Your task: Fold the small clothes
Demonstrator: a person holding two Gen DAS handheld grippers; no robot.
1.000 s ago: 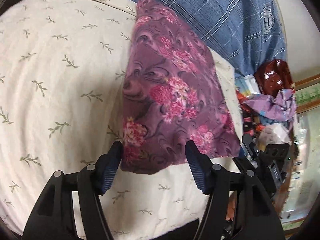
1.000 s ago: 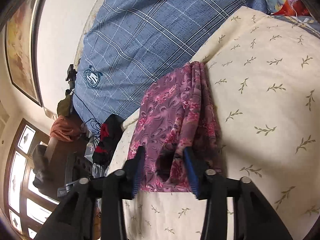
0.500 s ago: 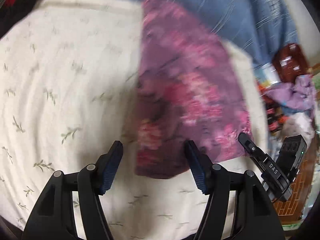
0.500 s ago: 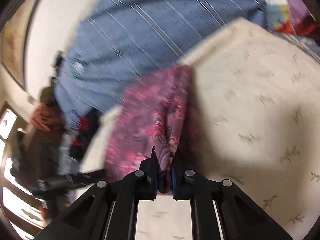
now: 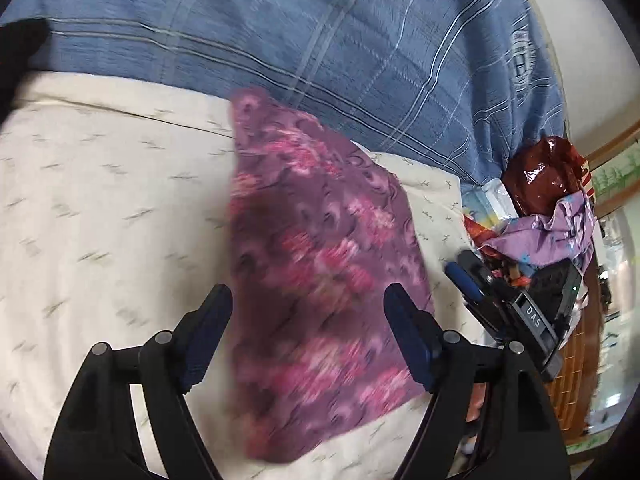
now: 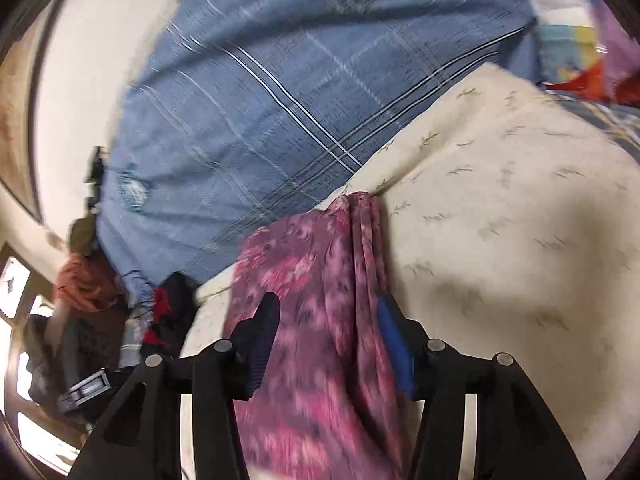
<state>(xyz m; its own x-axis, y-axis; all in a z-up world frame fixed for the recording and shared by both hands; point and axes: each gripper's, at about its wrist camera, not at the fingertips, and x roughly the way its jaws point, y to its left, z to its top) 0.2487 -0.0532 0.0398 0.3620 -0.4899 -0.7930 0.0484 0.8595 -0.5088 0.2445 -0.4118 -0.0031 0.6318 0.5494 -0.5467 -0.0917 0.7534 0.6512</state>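
Observation:
A purple cloth with pink flowers [image 5: 320, 264] lies folded in a long strip on a cream pillow with small leaf sprigs [image 5: 104, 208]. My left gripper [image 5: 308, 312] is open, its jaws standing either side of the cloth's near end, above it. The right gripper shows at the right of the left wrist view [image 5: 472, 280]. In the right wrist view the same cloth [image 6: 320, 320] runs between the open jaws of my right gripper [image 6: 326, 320]; its folded edge [image 6: 366, 248] lies along the pillow [image 6: 500, 220].
A blue plaid cover [image 5: 360, 40] lies behind the pillow. A heap of bags and lilac cloth [image 5: 548, 208] sits at the right. Dark and red clutter [image 6: 160, 308] and a window [image 6: 16, 308] lie off the pillow's left edge.
The right gripper was shut on the cloth half a second ago and has opened. Both grippers have moved nearer along the cloth, which now reaches further between the jaws.

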